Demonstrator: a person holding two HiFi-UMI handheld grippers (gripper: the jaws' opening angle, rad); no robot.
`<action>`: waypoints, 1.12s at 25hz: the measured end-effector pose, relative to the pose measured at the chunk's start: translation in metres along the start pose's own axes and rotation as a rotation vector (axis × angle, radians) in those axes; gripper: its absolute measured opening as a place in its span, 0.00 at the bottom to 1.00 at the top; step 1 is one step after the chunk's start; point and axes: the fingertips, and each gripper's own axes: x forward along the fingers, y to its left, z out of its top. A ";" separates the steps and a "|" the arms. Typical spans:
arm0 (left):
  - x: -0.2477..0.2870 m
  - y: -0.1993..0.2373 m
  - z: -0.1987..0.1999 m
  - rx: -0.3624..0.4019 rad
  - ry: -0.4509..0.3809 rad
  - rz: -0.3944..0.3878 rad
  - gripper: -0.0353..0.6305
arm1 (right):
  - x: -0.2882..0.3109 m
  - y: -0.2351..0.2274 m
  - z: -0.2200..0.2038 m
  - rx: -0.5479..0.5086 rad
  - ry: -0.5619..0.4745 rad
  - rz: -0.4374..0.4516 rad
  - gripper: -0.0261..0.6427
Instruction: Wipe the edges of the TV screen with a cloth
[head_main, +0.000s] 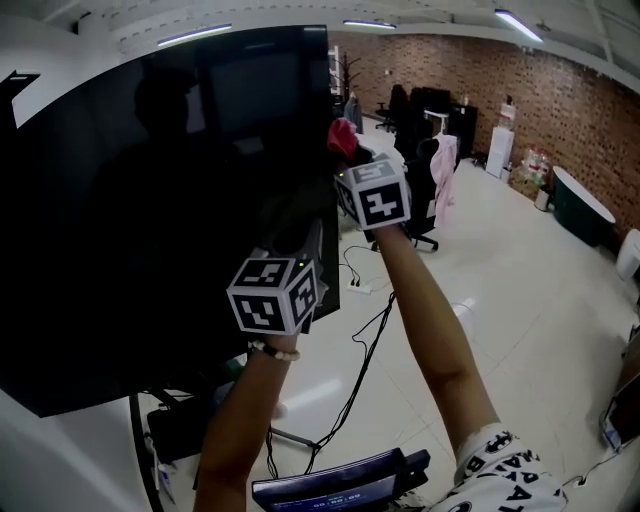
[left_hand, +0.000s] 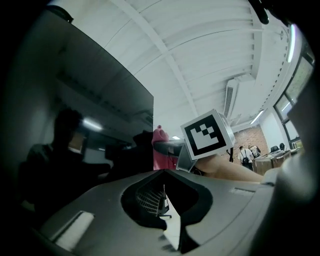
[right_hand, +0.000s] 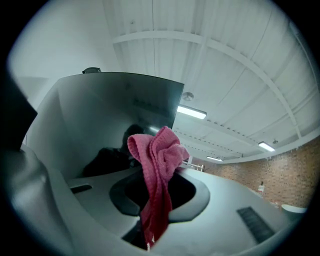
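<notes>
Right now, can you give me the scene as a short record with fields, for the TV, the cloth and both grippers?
TV: dark screen, upright
right gripper: raised, jaws shut on the cloth
cloth: pink, bunched, by the TV's right edge, upper part; contact unclear
left gripper: lower, in front of the screen, jaws slightly apart, nothing between them

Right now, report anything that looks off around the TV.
Nothing stands out. The TV hangs straight and its screen looks intact, showing only dim reflections. The right gripper holds the red cloth bunched up at the TV's right edge, which fits wiping.
</notes>
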 end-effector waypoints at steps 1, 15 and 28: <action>0.001 0.002 0.004 0.007 -0.004 0.003 0.04 | 0.003 -0.003 0.008 -0.009 -0.006 -0.005 0.16; 0.001 0.001 0.041 0.055 -0.053 -0.004 0.04 | 0.008 -0.051 0.166 -0.232 -0.182 -0.108 0.16; -0.039 0.021 0.059 0.084 -0.090 0.062 0.04 | 0.024 -0.032 0.250 -0.298 -0.275 -0.121 0.16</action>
